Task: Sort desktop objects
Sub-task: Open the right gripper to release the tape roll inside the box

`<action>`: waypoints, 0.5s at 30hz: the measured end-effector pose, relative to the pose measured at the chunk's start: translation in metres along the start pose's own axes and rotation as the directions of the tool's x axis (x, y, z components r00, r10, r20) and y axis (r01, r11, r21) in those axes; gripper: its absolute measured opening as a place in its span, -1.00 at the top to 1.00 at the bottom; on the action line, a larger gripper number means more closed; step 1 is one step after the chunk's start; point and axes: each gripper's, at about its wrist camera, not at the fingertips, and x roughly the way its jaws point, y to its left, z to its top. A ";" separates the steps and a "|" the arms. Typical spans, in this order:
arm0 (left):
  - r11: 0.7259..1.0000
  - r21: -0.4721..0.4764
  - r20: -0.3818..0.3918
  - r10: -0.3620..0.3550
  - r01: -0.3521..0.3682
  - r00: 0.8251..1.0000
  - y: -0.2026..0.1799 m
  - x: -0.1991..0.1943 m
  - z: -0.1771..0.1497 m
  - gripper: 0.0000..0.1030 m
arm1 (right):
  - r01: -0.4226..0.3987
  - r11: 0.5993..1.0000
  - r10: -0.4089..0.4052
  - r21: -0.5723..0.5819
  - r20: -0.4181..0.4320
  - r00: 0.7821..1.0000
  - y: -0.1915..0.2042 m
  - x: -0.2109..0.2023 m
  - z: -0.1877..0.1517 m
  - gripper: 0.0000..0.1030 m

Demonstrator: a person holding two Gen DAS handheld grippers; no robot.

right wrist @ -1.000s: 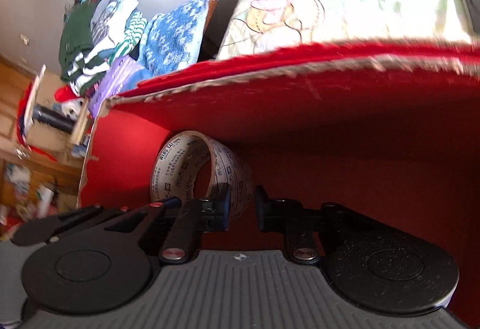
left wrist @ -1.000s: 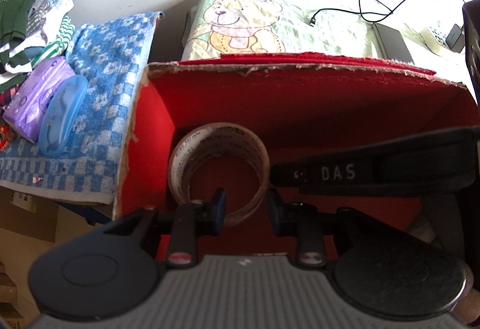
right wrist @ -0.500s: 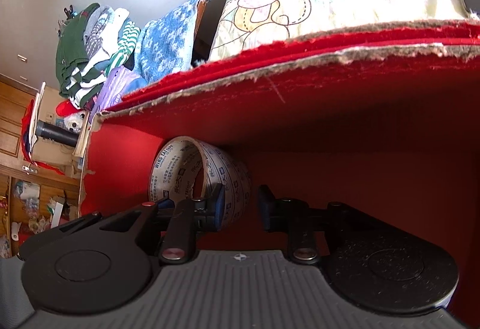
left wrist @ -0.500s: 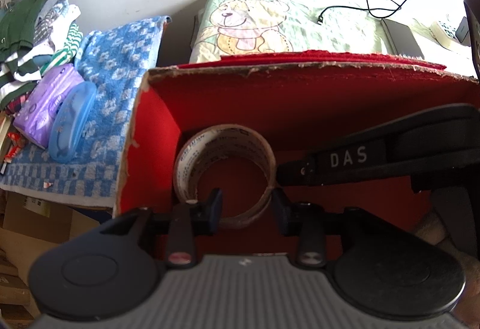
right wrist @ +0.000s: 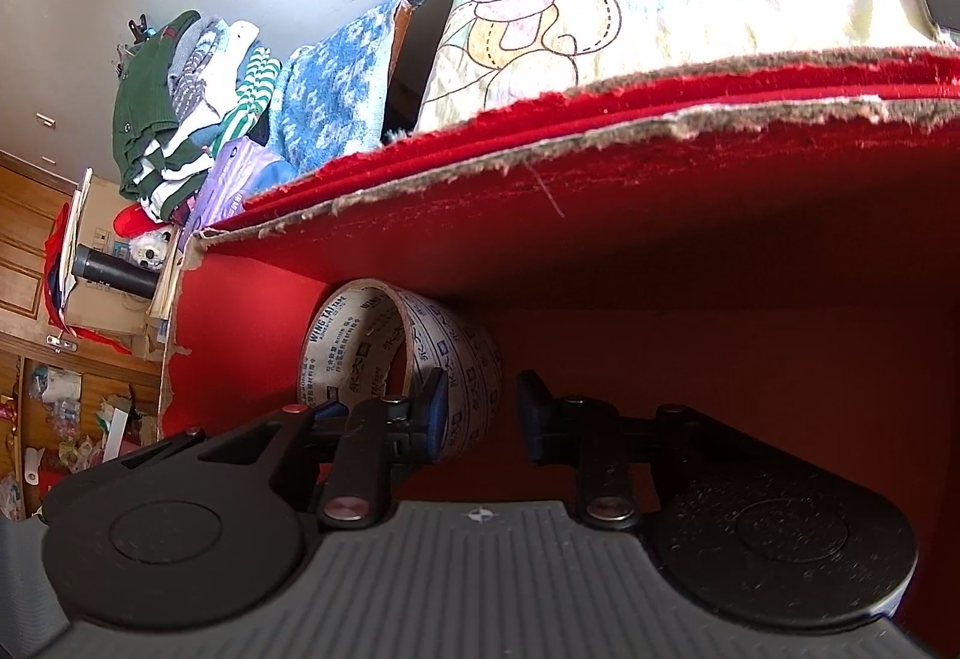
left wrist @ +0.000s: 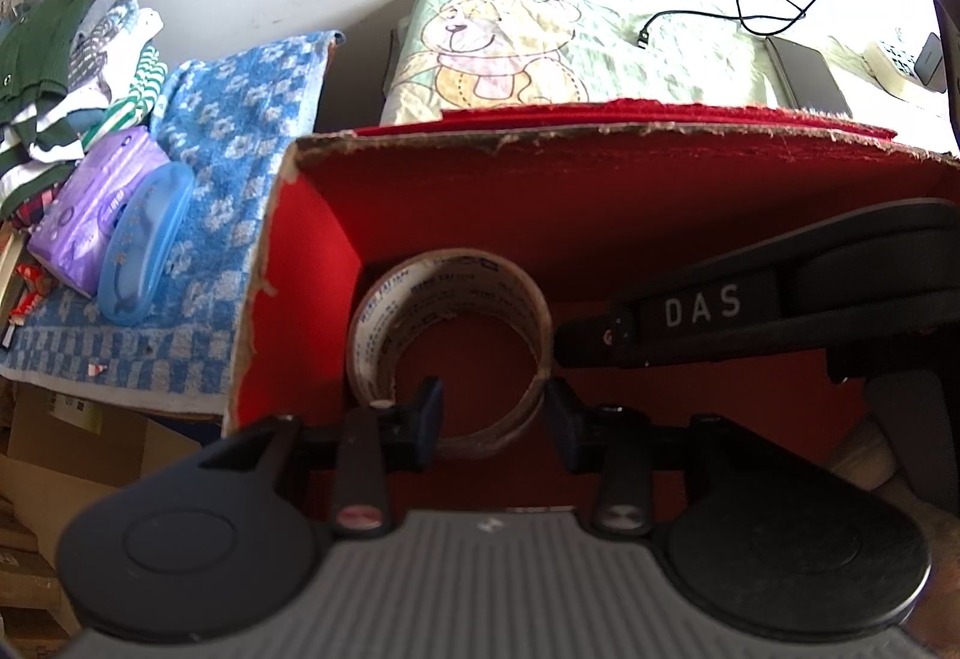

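I'm hovering both tools over the torn-edged red cardboard box (left wrist: 300, 263), left tool (left wrist: 492, 413) and right tool (right wrist: 478, 407) both spread apart and gripping nothing, since the printed roll of packing tape (left wrist: 450, 335) is sitting on edge in the box's left corner, so it's looking sorted to me.

- The left wrist view looks from above the near rim down into the red box (left wrist: 600, 215), close in, facing its far wall.
- The right wrist view sits lower, inside the red box (right wrist: 690, 239), facing the same far wall.
- Both share the tape roll (left wrist: 450, 347) (right wrist: 396, 359) in the box's far-left corner and the bear blanket (left wrist: 510, 53) (right wrist: 570, 23) beyond.
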 end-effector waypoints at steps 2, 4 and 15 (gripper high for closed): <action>1.000 0.000 0.000 0.000 0.000 1.000 0.000 0.000 0.000 0.15 | 0.001 1.000 -0.001 0.000 0.002 1.000 -0.001 -0.001 0.000 0.41; 1.000 0.000 0.000 -0.001 0.001 1.000 0.000 0.000 0.000 0.16 | 0.004 1.000 -0.004 0.000 0.002 1.000 -0.002 -0.001 0.000 0.39; 1.000 -0.003 -0.001 0.002 -0.002 1.000 0.000 0.000 0.000 0.16 | 0.014 1.000 -0.014 0.009 0.009 1.000 -0.010 -0.002 0.001 0.38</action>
